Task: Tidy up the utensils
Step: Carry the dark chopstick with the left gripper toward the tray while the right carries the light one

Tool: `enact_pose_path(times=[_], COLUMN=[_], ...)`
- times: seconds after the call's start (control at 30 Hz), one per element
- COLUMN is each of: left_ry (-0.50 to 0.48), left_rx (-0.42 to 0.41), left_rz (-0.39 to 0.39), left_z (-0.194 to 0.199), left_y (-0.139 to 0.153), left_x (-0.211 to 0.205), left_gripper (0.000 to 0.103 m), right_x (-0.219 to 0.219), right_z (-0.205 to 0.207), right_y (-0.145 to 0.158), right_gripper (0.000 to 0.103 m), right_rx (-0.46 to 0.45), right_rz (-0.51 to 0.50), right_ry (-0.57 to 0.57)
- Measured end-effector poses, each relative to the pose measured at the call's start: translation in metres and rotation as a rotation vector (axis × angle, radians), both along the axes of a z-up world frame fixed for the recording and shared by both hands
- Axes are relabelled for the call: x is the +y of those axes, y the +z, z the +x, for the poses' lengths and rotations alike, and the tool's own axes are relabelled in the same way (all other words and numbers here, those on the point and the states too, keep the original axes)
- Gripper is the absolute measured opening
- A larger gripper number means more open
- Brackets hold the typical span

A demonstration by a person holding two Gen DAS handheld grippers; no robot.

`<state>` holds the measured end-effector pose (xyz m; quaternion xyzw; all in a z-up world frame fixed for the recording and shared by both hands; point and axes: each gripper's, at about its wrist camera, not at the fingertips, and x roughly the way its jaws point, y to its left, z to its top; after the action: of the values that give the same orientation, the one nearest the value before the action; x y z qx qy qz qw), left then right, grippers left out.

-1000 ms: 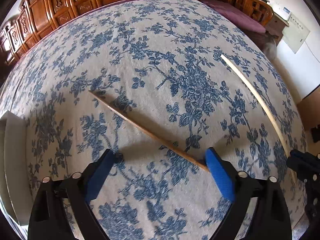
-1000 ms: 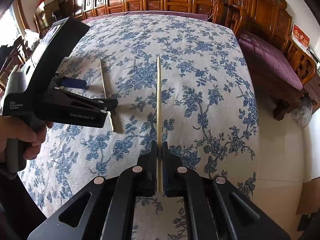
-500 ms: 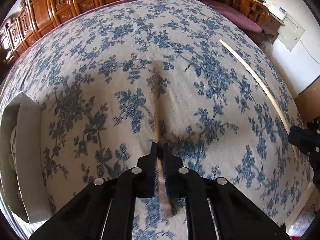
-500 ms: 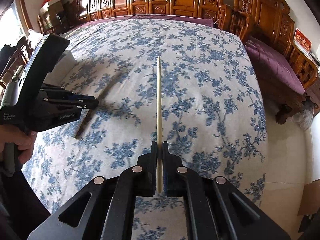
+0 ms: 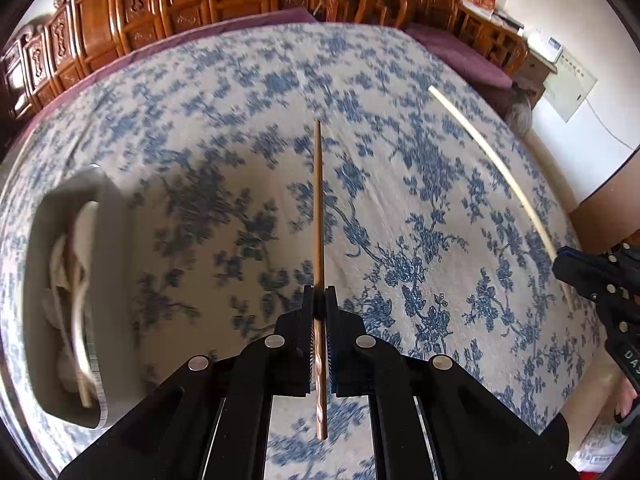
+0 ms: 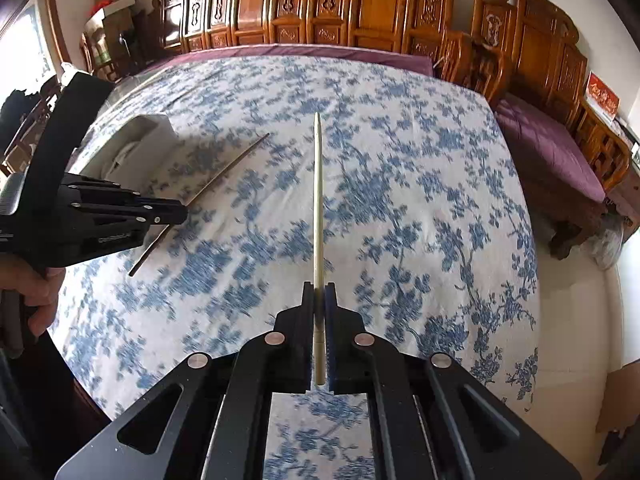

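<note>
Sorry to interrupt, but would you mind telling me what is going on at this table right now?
A person is sorting chopsticks with a handheld gripper in each hand. The left gripper is shut on a dark brown chopstick, and the right gripper is shut on a pale chopstick. Both sticks are lifted clear of the blue floral tablecloth. A grey tray with utensils already in it sits at the left side of the table; neither chopstick is in it yet.

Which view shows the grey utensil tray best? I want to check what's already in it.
The left wrist view: the grey tray shows its open inside, though motion blur hides what it holds. The right wrist view shows it far off, partly behind the left gripper.
</note>
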<state>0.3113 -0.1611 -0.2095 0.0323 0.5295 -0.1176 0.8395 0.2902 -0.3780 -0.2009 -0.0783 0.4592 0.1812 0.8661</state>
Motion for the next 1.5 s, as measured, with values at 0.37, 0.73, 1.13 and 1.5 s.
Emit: enact_pose_path(times=[0.37,0.73,1.13,1.5], left_ry=[0.002,0.013,0.050,0.091], left_rx=[-0.082,-0.134,-0.140,-0.095], left_rz=[-0.032,-0.067,-0.062,-0.031], left_z=[-0.021,-0.040,-0.042,-0.020], left_y=[0.044,0.073,0.074,0.050], left_x=[0.047,0.105,0.155,0.196], left_gripper=[0.004,0.004,0.004,0.004], right_x=[0.045,0.098,0.144,0.162], right_z=[-0.006,-0.004,-0.002,-0.002], right_y=[0.020,0.030,0.037,0.033], right_gripper=[0.006,0.006,0.006,0.006], right_rx=[-0.032,-0.050,-0.057,-0.040], right_rz=[0.018,0.051,0.063,0.072], right_ry=[0.007,0.030,0.080,0.099])
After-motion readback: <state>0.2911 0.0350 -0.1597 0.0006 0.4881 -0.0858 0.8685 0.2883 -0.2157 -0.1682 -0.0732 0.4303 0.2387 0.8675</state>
